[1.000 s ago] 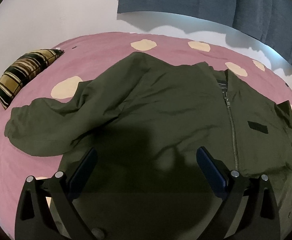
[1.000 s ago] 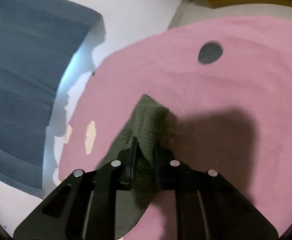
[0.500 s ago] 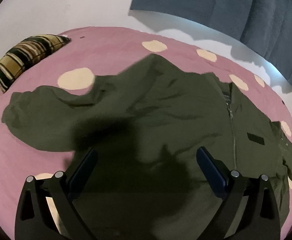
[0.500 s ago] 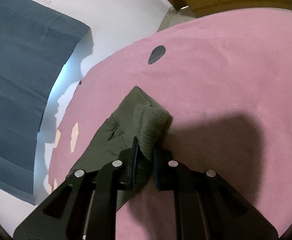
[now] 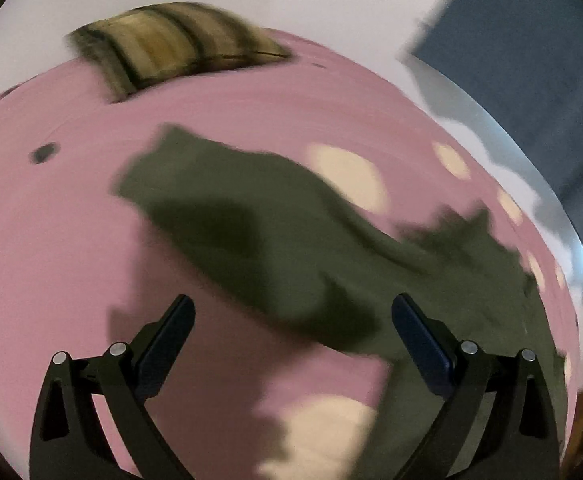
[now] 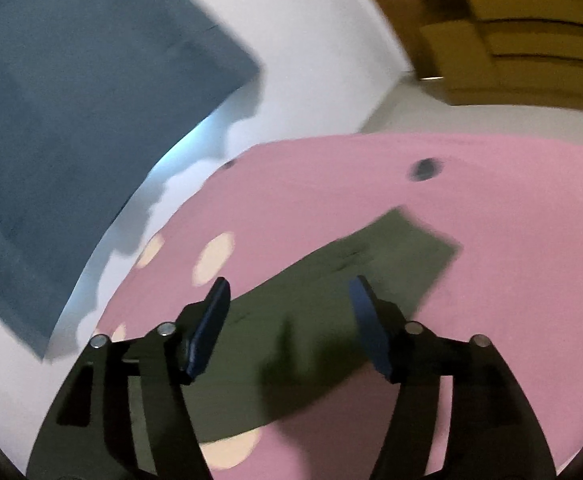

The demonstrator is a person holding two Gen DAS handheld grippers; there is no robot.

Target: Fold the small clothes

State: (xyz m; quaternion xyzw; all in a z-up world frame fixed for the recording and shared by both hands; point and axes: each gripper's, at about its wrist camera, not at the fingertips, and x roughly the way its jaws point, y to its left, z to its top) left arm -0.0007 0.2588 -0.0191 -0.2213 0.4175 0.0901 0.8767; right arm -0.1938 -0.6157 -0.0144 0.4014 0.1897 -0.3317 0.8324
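Observation:
An olive green jacket lies on a pink bedsheet with cream spots. In the left wrist view one jacket sleeve [image 5: 251, 224] stretches away to the upper left, and my left gripper [image 5: 291, 316] is open and empty just above it. In the right wrist view the other jacket sleeve [image 6: 331, 288] lies flat with its ribbed cuff at the far right. My right gripper [image 6: 289, 300] is open and empty above that sleeve. Both views are blurred by motion.
A striped yellow and black pillow [image 5: 171, 48] lies at the far edge of the pink bedsheet [image 5: 51, 240]. A blue curtain [image 6: 71, 100] hangs on the white wall. Brown cardboard boxes [image 6: 511, 40] stand beyond the bed's right side.
My right gripper has opened and let go of the sleeve cuff, which now lies flat on the sheet. My left gripper has swung left from the jacket body to the left sleeve.

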